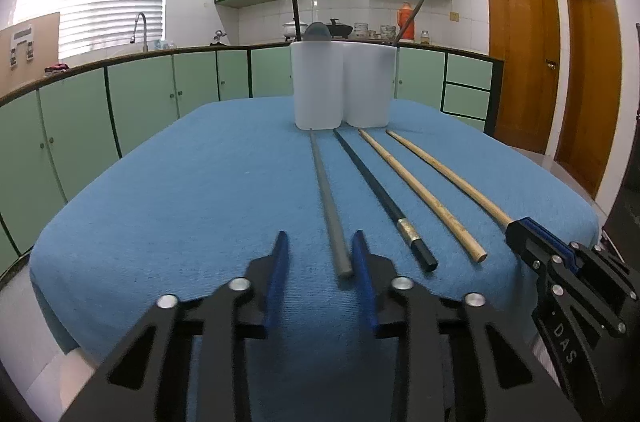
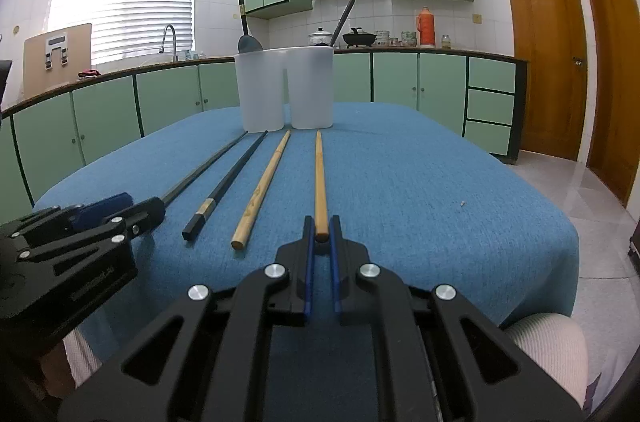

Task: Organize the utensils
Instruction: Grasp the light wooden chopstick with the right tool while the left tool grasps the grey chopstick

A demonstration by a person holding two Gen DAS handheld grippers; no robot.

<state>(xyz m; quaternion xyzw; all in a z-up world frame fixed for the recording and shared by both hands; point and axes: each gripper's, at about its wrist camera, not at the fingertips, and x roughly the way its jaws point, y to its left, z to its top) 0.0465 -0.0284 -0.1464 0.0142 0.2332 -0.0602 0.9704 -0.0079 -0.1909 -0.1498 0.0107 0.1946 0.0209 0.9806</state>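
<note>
- Looking out over a blue-clothed surface (image 1: 180, 190), with four chopsticks laid side by side, running from the near edge towards a white two-compartment holder (image 1: 320, 86) at the far end.
- Over on the left gripper (image 1: 320, 238): fingers partly open, straddling the near end of the grey chopstick (image 1: 324, 190).
- Touching that grey end with the right-side finger (image 1: 362, 262), by the look of it; plenty of gap on the other side, so no squeeze, no grip.
- Resting flat on the cloth, that grey chopstick, tip just short of the holder's left compartment.
- Next along: the black chopstick (image 1: 372, 182), with a metal band near its thick end, lying free between the two grippers.
- Then the pale wooden chopstick (image 1: 424, 194), also lying free, touched by nothing.
- Now to the right gripper (image 2: 322, 220): fingers closed right down, pinching the near end of the outer wooden chopstick (image 2: 319, 178).
- Stretched along the cloth, far tip close to the holder's right compartment, near end clamped between the blue pads.
- Up in the holder: a dark spoon (image 2: 249, 42) standing in the left compartment, a dark-handled utensil (image 2: 346, 16) leaning out of the right one.
- Down in the lower corner of the right wrist view, a ribbed white sleeve (image 2: 548, 342).
</note>
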